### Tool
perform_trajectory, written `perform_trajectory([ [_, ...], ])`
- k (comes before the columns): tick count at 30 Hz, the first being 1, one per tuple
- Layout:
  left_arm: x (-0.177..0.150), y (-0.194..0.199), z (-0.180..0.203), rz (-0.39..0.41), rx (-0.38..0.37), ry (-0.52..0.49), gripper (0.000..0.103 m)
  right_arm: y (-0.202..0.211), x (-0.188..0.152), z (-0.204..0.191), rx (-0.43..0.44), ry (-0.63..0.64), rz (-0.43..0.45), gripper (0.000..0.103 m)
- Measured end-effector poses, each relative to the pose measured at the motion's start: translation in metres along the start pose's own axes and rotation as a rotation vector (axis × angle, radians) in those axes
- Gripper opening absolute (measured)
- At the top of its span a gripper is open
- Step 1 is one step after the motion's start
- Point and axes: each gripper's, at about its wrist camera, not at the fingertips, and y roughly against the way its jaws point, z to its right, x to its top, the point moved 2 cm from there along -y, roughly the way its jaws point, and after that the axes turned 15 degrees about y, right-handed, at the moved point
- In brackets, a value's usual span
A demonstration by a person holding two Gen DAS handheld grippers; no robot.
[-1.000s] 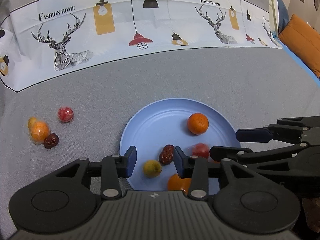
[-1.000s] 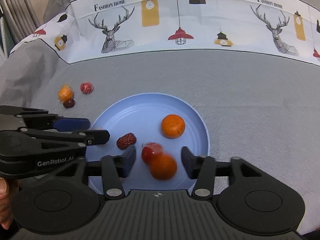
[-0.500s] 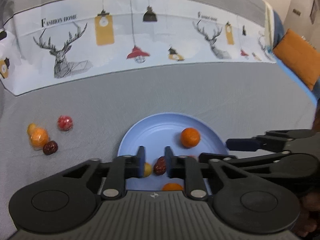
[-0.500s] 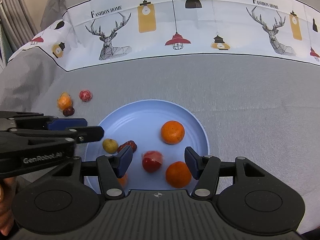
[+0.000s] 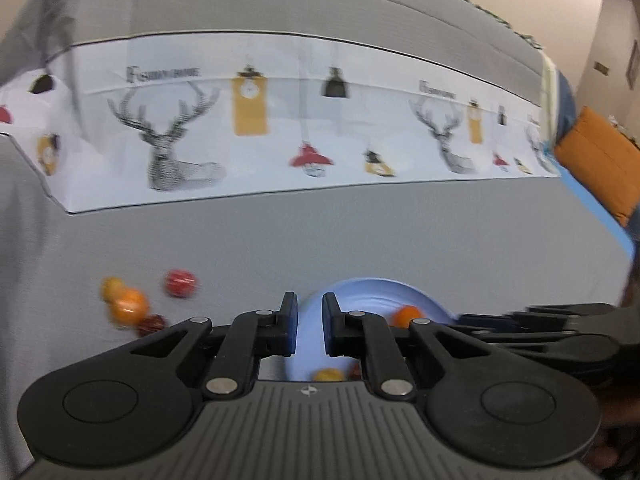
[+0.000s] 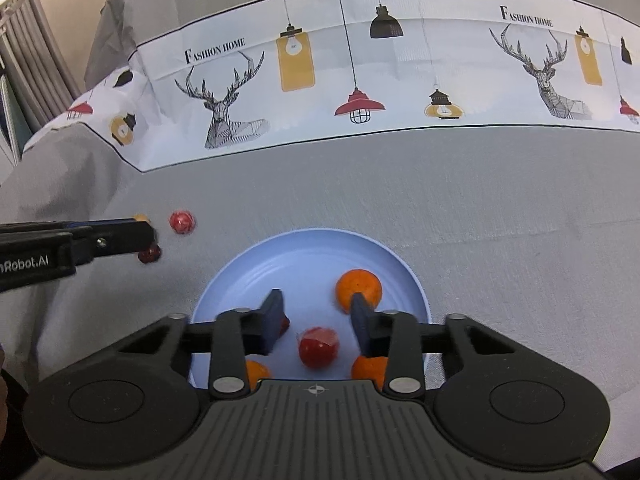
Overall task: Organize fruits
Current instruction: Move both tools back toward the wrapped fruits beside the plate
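Since the earlier frame, the left gripper (image 5: 307, 330) had risen clear of the blue plate (image 6: 248, 272), jaws clenched on nothing. On the plate lay two oranges, one at (image 6: 359, 289), and a wrapped red fruit (image 6: 319, 347). The right gripper (image 6: 316, 320) hovered above that fruit, jaws closing, pads not touching it. Another red fruit (image 6: 182, 222) lay on the grey cloth (image 6: 500, 208).
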Motion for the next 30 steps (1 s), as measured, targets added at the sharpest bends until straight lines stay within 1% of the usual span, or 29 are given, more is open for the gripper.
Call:
perform_trajectory([
  [2,0.006,-0.003,-0.018,0.009,0.028,0.035,0.014,0.0,0.001,-0.002,0.005,-0.004,0.008,0.031],
  [3,0.01,-0.006,-0.032,0.012,0.04,0.084,0.014,-0.002,0.002,-0.003,0.009,-0.002,0.007,0.031],
  [6,0.019,-0.016,-0.071,0.025,0.049,0.248,0.015,-0.004,0.002,-0.006,0.019,0.004,0.004,0.031],
  [10,0.021,-0.035,-0.125,-0.007,0.112,0.522,0.015,-0.008,0.003,-0.008,0.032,-0.001,-0.003,0.031],
  [11,0.02,-0.037,-0.134,-0.009,0.13,0.562,0.016,-0.008,0.003,-0.01,0.034,0.001,-0.003,0.031],
  [12,0.02,-0.04,-0.14,-0.013,0.149,0.587,0.021,-0.008,0.003,-0.011,0.037,0.003,-0.002,0.031],
  [13,0.02,-0.043,-0.144,-0.02,0.16,0.602,0.025,-0.009,0.004,-0.012,0.041,0.006,-0.002,0.031],
  [14,0.02,-0.045,-0.146,-0.025,0.165,0.609,0.035,-0.009,0.004,-0.014,0.045,0.012,-0.002,0.032],
  [15,0.02,-0.047,-0.146,-0.027,0.174,0.609,0.043,-0.01,0.004,-0.015,0.047,0.016,-0.003,0.032],
  [16,0.02,-0.049,-0.146,-0.024,0.193,0.601,0.046,-0.011,0.004,-0.016,0.051,0.018,-0.004,0.032],
  [19,0.02,-0.055,-0.147,-0.026,0.214,0.587,0.049,-0.015,0.005,-0.018,0.067,0.022,-0.015,0.032],
  [21,0.02,-0.06,-0.146,-0.02,0.24,0.565,0.054,-0.017,0.005,-0.021,0.071,0.038,-0.021,0.032],
  [23,0.02,-0.067,-0.146,-0.019,0.264,0.537,0.057,-0.02,0.005,-0.022,0.065,0.054,-0.026,0.032],
  [27,0.02,-0.08,-0.146,-0.021,0.273,0.502,0.059,-0.027,0.007,-0.022,0.06,0.047,-0.034,0.032],
  [30,0.02,-0.088,-0.149,-0.023,0.281,0.489,0.059,-0.031,0.008,-0.027,0.059,0.066,-0.036,0.032],
])
